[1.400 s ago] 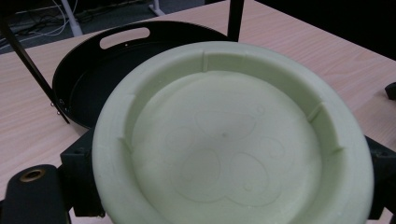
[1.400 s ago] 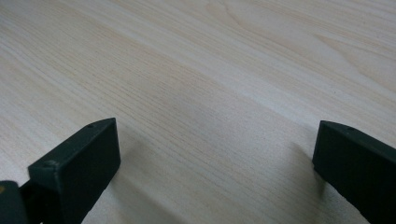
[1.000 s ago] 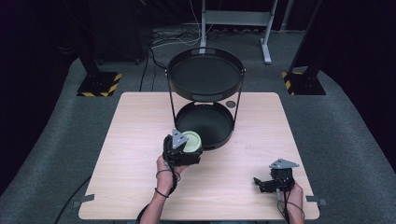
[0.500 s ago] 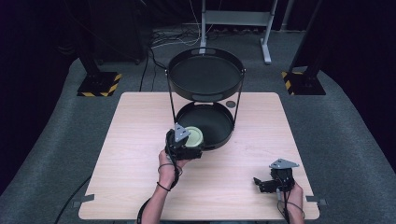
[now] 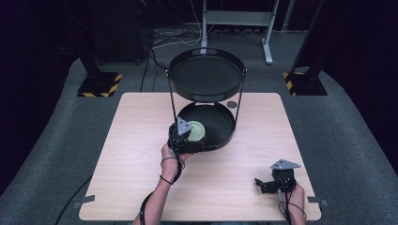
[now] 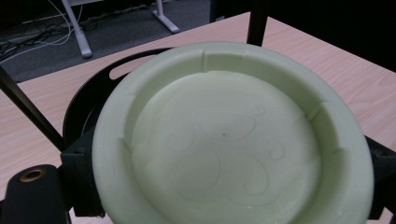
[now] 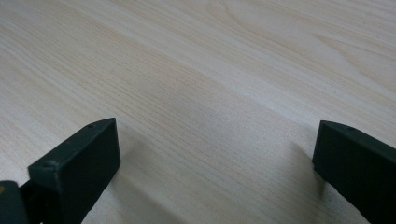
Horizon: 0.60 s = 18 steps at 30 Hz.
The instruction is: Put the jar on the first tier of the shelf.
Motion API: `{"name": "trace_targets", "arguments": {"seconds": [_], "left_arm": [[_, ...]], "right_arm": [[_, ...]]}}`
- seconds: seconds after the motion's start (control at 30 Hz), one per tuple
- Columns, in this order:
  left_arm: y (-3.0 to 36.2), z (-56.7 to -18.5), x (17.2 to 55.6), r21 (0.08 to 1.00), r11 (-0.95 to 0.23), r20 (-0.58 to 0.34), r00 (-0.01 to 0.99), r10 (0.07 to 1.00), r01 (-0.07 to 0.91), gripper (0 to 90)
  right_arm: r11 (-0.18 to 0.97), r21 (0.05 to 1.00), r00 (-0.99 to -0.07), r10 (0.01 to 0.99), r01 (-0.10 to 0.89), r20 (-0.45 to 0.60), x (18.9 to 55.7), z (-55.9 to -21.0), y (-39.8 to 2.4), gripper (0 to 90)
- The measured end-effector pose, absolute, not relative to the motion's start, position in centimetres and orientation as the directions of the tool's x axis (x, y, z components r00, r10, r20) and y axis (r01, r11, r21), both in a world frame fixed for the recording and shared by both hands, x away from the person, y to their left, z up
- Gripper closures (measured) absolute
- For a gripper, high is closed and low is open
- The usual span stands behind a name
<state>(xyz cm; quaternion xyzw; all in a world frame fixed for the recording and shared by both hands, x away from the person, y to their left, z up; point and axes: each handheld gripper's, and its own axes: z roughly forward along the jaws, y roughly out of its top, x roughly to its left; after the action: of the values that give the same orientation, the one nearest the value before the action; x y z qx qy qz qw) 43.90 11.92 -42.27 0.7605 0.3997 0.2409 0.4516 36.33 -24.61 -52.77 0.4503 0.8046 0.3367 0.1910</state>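
A pale green round plate (image 5: 196,131) (image 6: 224,140) hangs over the front left part of the lower tray (image 5: 226,135) of a black two-tier stand. My left gripper (image 5: 190,139) (image 6: 229,186) is shut on the plate, one jaw at each side of its rim. In the left gripper view the plate hides most of the tray; a bit of the tray's black rim (image 6: 95,88) and a handle slot show behind it. My right gripper (image 5: 264,184) (image 7: 215,158) rests low over the table near the front right, open, with bare wood between its jaws.
The stand's upper tray (image 5: 206,97) sits on thin black posts (image 5: 170,101) above the lower one, near the table's far middle. The light wood table (image 5: 136,154) has free room on the left and right. Cables and stand feet lie on the grey floor beyond.
My left gripper has carried the green plate away from the person and slightly right, from the tray's front edge to over the lower tray. The right gripper has not moved.
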Motion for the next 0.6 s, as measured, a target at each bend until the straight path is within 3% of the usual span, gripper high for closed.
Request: {"name": "trace_targets", "arguments": {"seconds": [0.6], "left_arm": [[11.5, -43.0, 46.4, 0.876, -0.27, 0.01, 0.544, 0.839, 0.399, 11.3]], "right_arm": [[0.368, 0.714, -0.521, 0.853, 0.596, -0.004, 36.3, -52.8, -24.6, 0.1]]}}
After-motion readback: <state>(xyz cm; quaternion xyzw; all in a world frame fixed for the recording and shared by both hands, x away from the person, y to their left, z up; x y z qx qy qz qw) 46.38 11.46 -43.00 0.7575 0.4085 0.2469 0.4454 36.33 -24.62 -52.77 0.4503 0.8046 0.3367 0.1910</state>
